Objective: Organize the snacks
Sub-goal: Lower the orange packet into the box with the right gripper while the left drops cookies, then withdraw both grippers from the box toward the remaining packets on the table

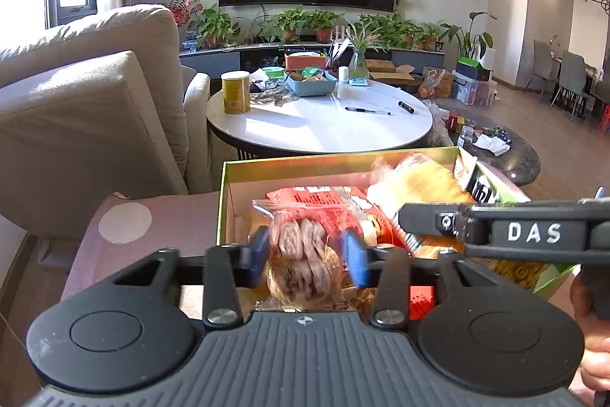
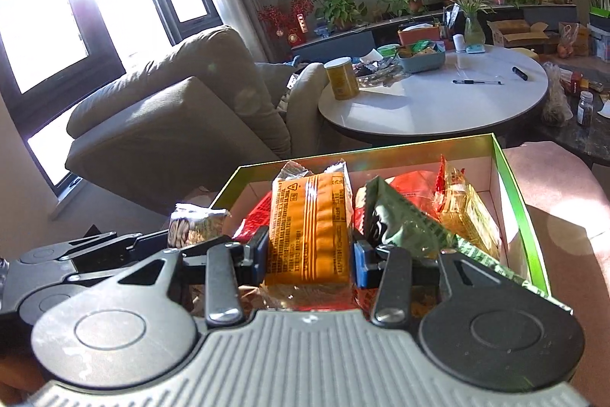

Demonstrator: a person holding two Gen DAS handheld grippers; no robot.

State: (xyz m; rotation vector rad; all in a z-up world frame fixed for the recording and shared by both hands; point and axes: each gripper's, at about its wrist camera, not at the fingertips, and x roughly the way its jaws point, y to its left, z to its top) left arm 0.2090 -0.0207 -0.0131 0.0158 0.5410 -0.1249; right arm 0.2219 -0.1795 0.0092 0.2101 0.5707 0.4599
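Left wrist view: the left tongs (image 1: 307, 256) point forward and slightly down over a green-rimmed box (image 1: 289, 164) that rests on a pink cushion (image 1: 152, 227). A clear bag of pale rolled pastries (image 1: 301, 254) sits between the blue pads (image 1: 352, 256); motion blur smears the bag and pads, so whether the pads press it or stand just off it cannot be told. The right tongs (image 1: 404, 218) cross in from the right edge, their far tip hidden among a blurred orange packet (image 1: 415, 187). A hand (image 1: 593, 349) is cut off at the lower right corner. Behind the box stands a round white bench (image 1: 320, 124).

Right wrist view: the right tongs (image 2: 309, 254) tilt forward and down into the same box (image 2: 511, 185), jaws closed on an upright orange snack packet (image 2: 309, 231), a pad against each side. A green wrapper (image 2: 404, 224) leans over the right finger, hiding part of it. The left tongs (image 2: 167, 239) enter from the left, tips covered by a crumpled pastry bag (image 2: 196, 222). Window glare washes out the upper left.
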